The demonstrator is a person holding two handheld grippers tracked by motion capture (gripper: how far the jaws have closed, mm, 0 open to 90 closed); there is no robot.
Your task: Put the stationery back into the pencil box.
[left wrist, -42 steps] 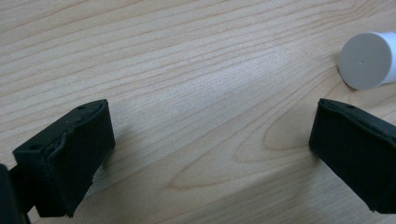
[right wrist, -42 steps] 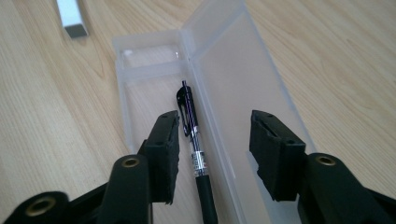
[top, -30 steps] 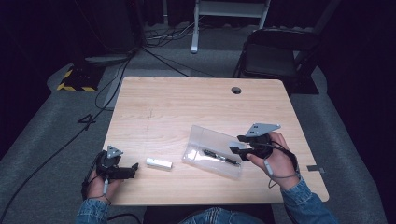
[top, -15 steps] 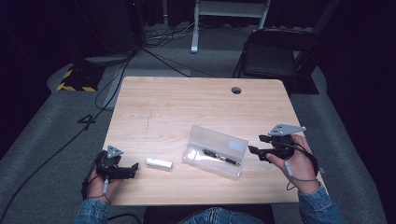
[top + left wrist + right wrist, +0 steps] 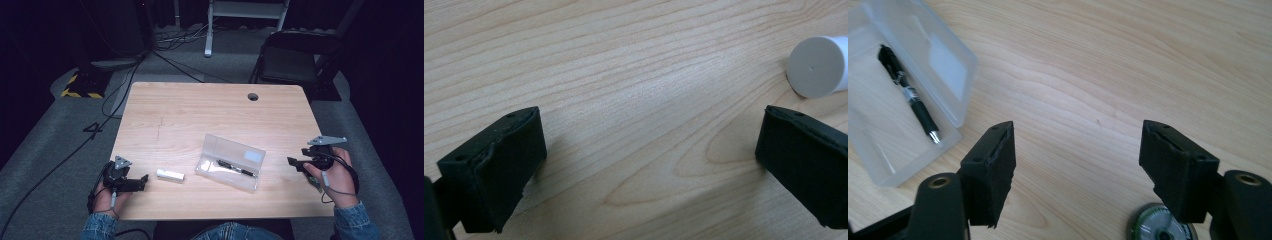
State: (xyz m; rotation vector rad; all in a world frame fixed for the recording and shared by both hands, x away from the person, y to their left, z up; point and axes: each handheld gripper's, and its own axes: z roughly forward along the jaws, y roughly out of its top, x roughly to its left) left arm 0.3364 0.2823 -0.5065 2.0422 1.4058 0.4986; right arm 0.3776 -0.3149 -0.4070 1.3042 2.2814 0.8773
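The clear plastic case (image 5: 231,161) lies open in the lower middle of the table (image 5: 200,110) with a black pen (image 5: 236,168) inside. The right tongs (image 5: 295,163), lower right, have just been opening, nothing between them. The left tongs (image 5: 144,179), lower left, gape empty near a white tube (image 5: 170,175).

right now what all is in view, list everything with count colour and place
table: one, light wood, centre, round hole near its far edge
case: one, clear plastic, lid open, on the table right of centre
pen: one, black with silver tip, lying inside the case
tube: one, white, lying on the table left of the case
round disc: one, green-rimmed, on the table under the right gripper
chair: one, dark, beyond the table's far right corner
cables: several, black, on the grey floor at far left
left gripper: one, black, near left corner, jaws open
right gripper: one, black, near right edge, jaws just opened, nothing between them
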